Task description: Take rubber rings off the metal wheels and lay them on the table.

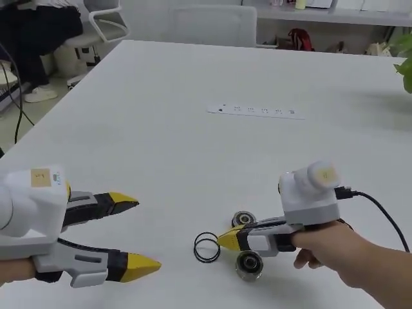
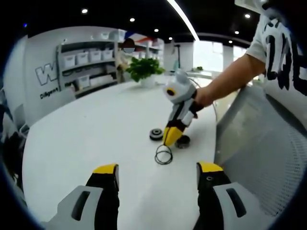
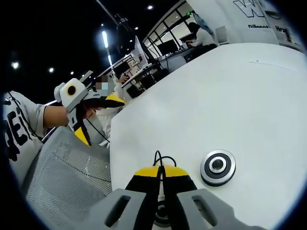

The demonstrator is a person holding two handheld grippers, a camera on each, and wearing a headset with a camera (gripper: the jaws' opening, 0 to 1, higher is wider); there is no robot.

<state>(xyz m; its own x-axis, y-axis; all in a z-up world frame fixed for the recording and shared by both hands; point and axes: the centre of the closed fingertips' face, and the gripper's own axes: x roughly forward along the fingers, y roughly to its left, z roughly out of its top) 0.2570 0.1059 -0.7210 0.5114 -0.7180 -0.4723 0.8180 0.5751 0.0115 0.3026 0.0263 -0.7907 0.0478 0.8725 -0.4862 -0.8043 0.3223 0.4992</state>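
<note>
Two thin black rubber rings (image 1: 207, 247) (image 2: 163, 155) lie overlapping on the white table (image 1: 193, 141). My right gripper (image 1: 223, 239) (image 3: 160, 171) is shut, with the edge of one ring (image 3: 163, 157) running into its yellow tips. One metal wheel (image 1: 243, 219) (image 3: 218, 166) lies just beyond those tips, and a second wheel (image 1: 249, 264) (image 2: 182, 140) lies on the near side, partly under the gripper. My left gripper (image 1: 141, 233) (image 2: 157, 168) hovers open at the lower left, well apart from the rings, with nothing between its fingers.
A white power strip (image 1: 257, 110) lies mid-table, farther out. Office chairs (image 1: 103, 26) stand past the far left edge. A grey mesh chair (image 3: 67, 177) is close behind the near edge. A cable (image 1: 380, 209) trails from the right gripper.
</note>
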